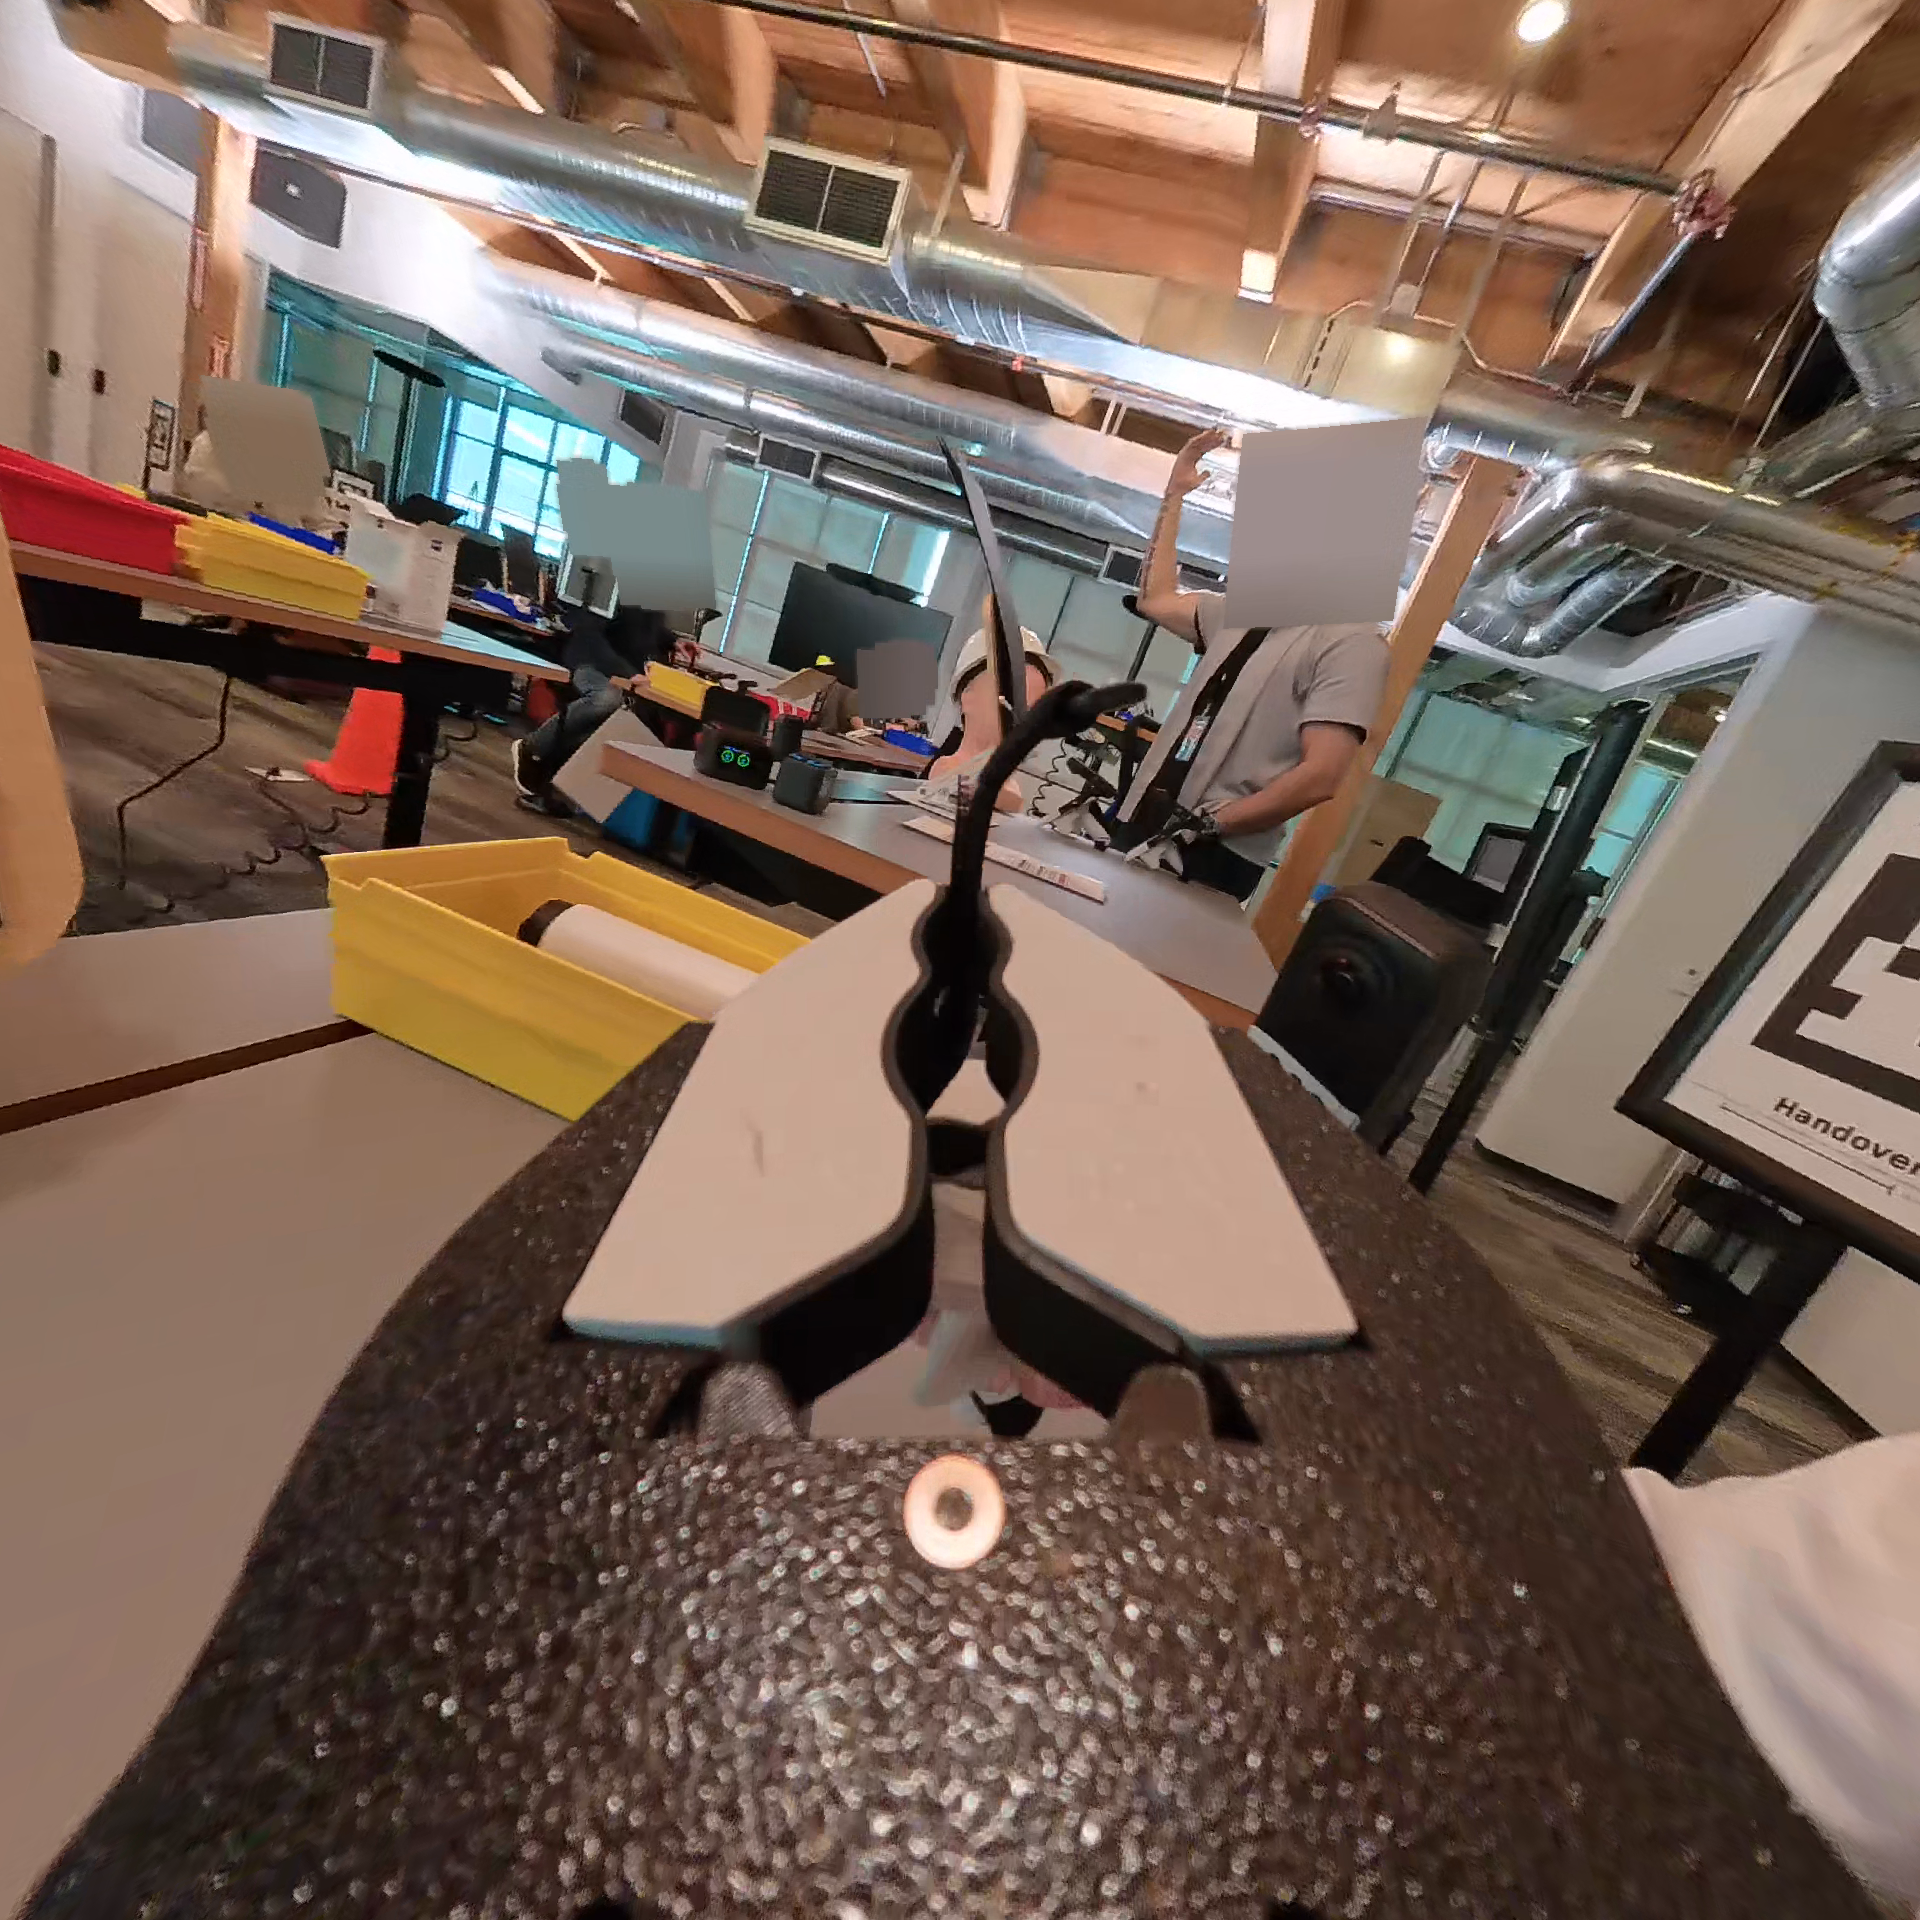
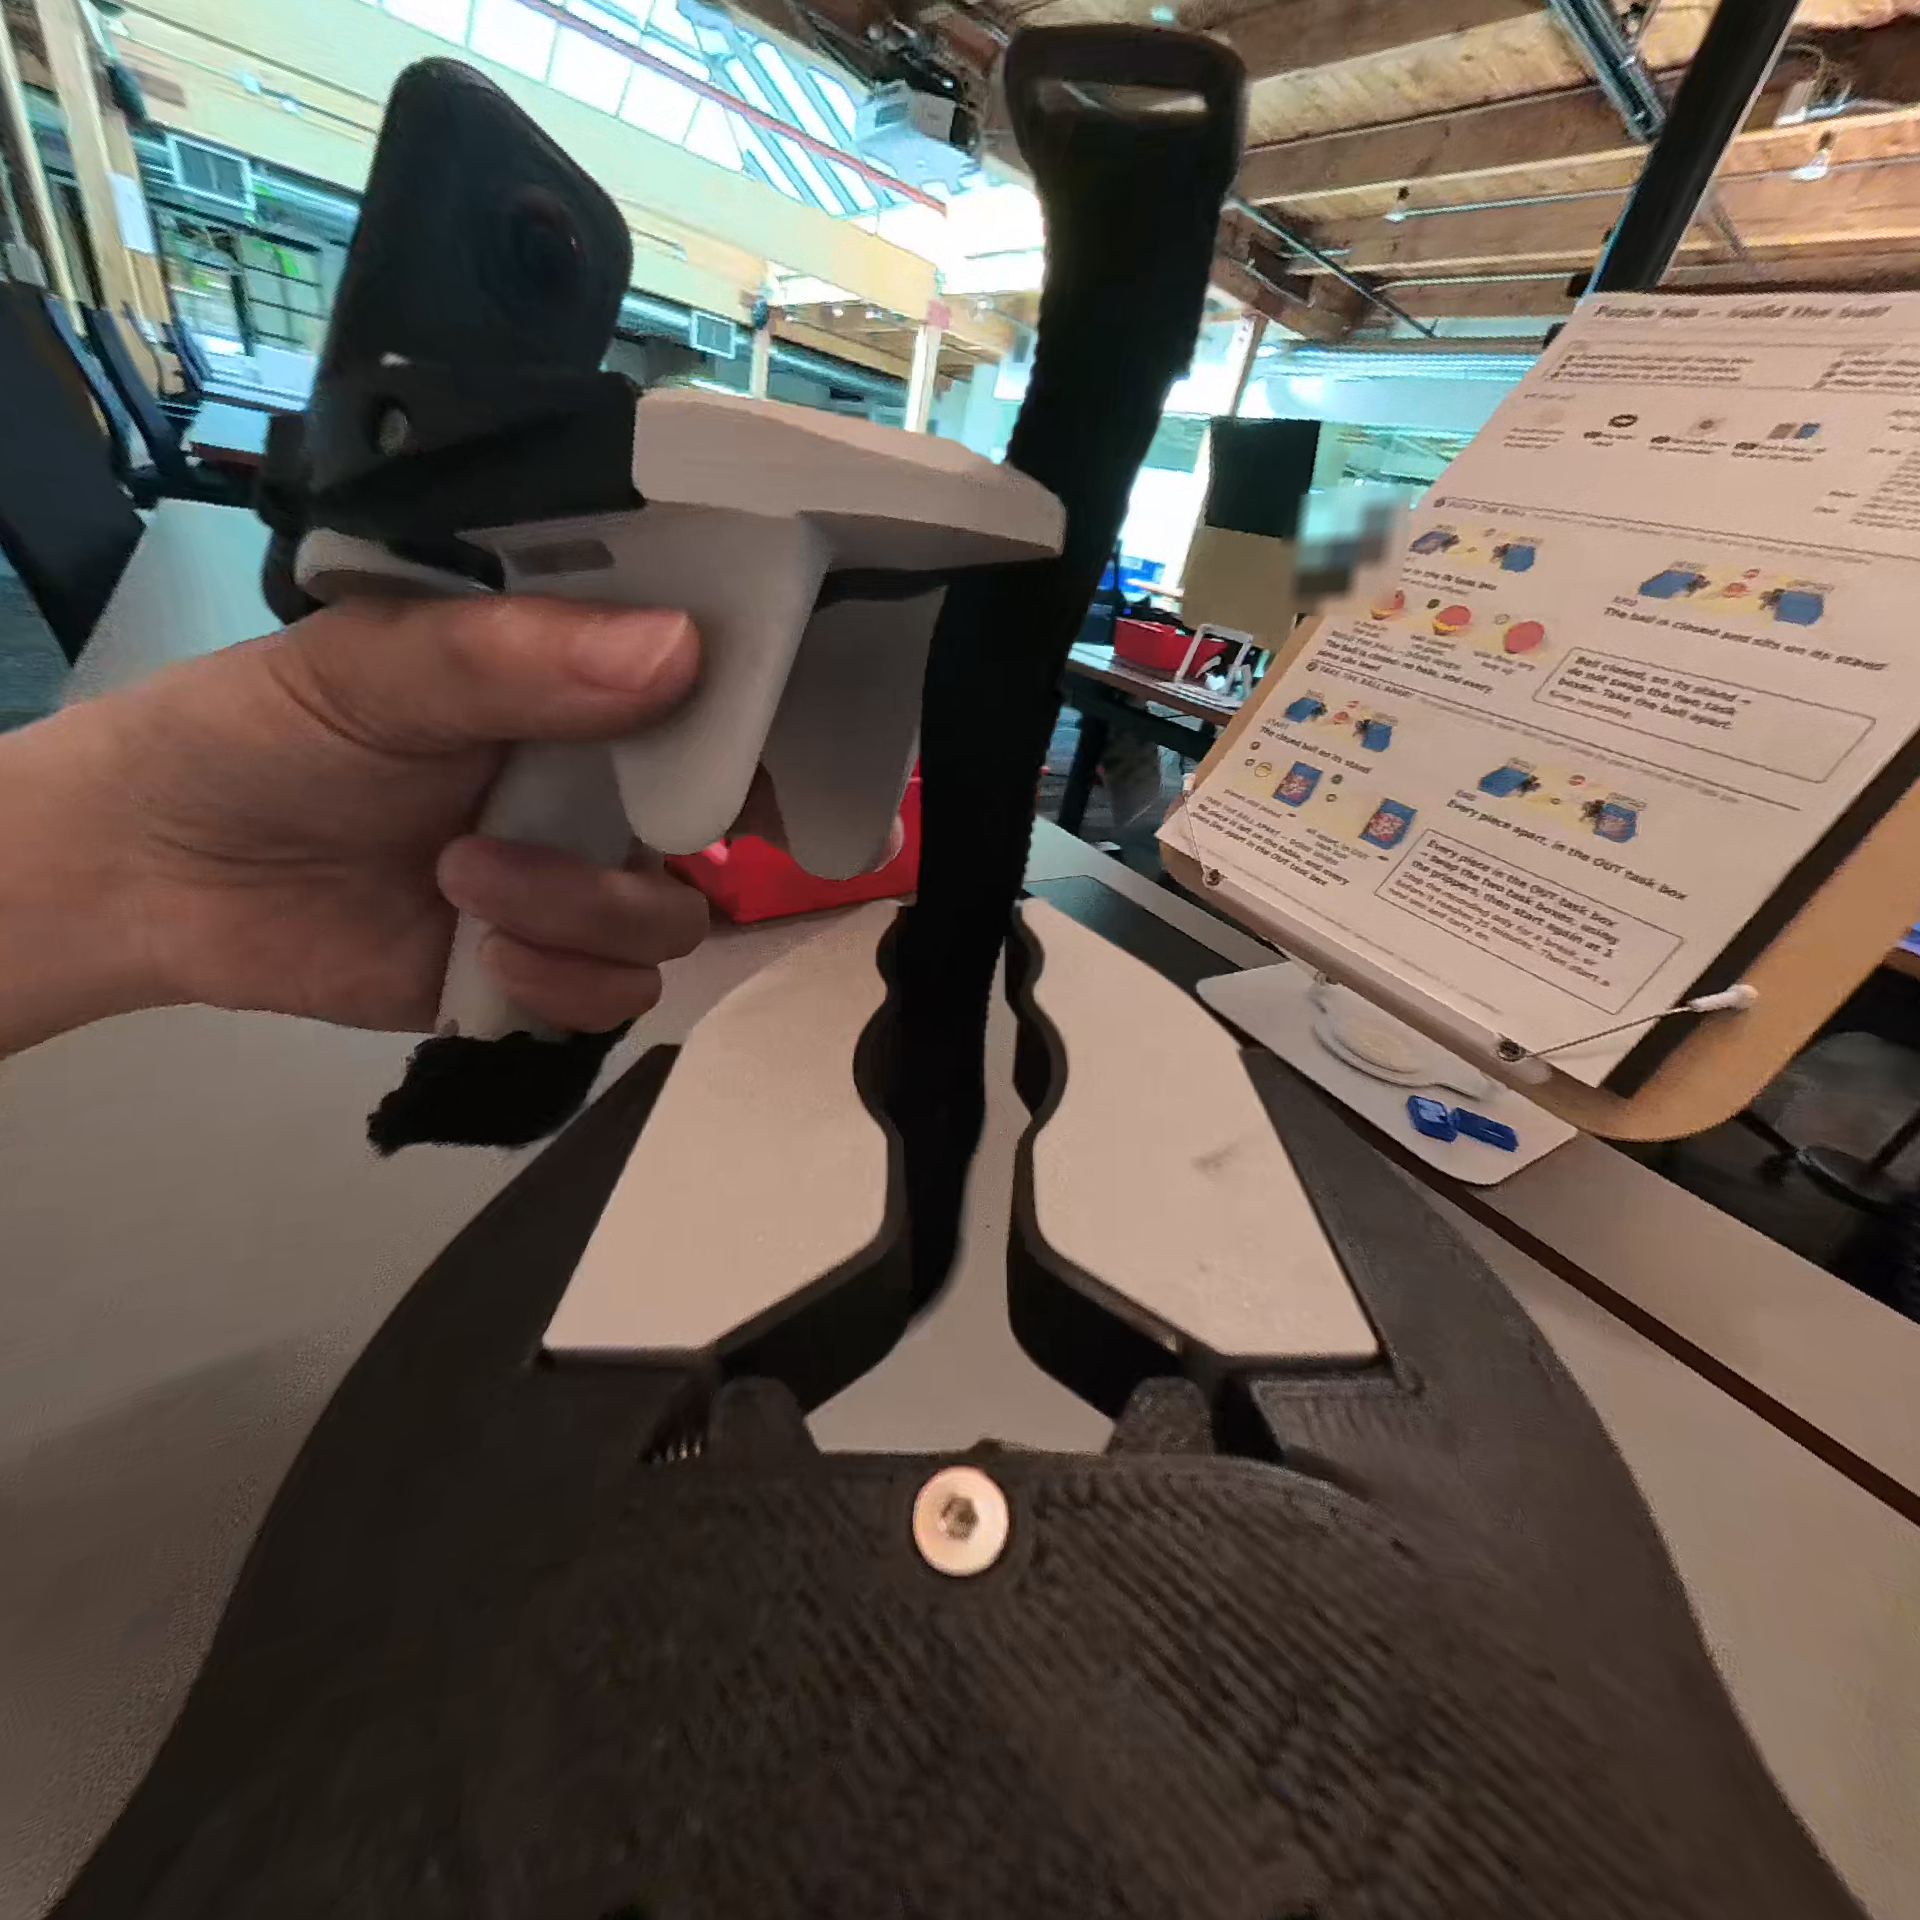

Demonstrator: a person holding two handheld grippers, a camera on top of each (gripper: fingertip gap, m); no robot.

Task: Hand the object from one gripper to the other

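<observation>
The object is a long black strap. In the left wrist view my left gripper (image 1: 961, 894) is shut on the strap (image 1: 987, 790), which rises edge-on from the fingertips. In the right wrist view a hand holds the left gripper (image 2: 1039, 520) side-on at the upper left, gripping the strap (image 2: 1101, 364) at mid-length. The strap's looped end (image 2: 1122, 94) stands at the top. Its lower part hangs down between the fingers of my right gripper (image 2: 956, 925). The jaws stand apart around it.
A yellow bin (image 1: 416, 997) with a white roll (image 1: 623, 956) sits on the grey table (image 1: 208, 1247). An instruction sheet on a stand (image 2: 1558, 675) is at the right, and a red bin (image 2: 790, 883) lies behind. People work at tables (image 1: 1143, 904) farther back. Across from one pair of fingers to the other is roughly 6 cm.
</observation>
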